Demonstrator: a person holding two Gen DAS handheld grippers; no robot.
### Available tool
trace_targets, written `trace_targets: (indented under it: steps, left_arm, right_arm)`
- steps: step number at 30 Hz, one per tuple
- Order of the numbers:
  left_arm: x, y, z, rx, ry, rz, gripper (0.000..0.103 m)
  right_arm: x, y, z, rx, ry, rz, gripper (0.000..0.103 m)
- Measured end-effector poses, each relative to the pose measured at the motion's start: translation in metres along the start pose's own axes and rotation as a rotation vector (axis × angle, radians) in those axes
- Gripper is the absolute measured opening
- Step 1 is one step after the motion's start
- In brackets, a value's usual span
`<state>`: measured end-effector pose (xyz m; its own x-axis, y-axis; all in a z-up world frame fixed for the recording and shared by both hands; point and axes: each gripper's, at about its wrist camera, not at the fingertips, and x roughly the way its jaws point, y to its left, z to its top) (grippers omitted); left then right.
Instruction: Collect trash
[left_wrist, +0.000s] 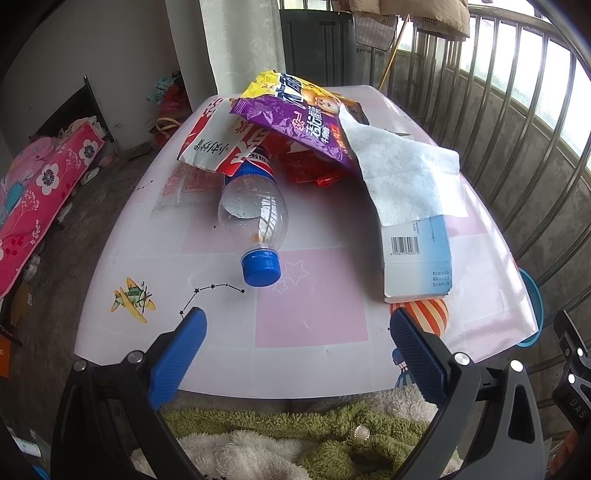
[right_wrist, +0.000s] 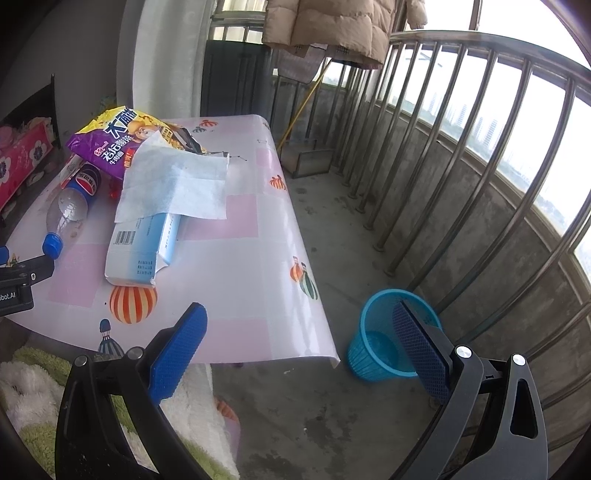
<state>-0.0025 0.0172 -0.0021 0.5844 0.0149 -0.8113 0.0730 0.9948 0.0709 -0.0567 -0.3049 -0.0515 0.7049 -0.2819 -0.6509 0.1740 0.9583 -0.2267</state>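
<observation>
Trash lies piled on a pink-and-white table. An empty plastic bottle with a blue cap lies on its side, cap toward me. A purple and yellow snack bag lies on top of the pile, over a red wrapper and a red-and-white paper. A white tissue drapes over a blue-and-white box. My left gripper is open and empty, just short of the bottle cap. My right gripper is open and empty, off the table's near right corner. A blue bin stands on the floor.
A metal railing runs along the right. A glass tank sits on the floor behind the table. A pink floral bed is on the left. A green and white fleece garment is below the grippers.
</observation>
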Motion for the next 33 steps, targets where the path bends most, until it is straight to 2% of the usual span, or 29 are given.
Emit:
trace_targets:
  steps: [33]
  left_arm:
    - [0.0036,-0.0008,-0.0019,0.000,0.006,0.003,0.097]
  right_arm:
    - [0.0013,0.0044,-0.0014,-0.010,0.011,0.008,0.095]
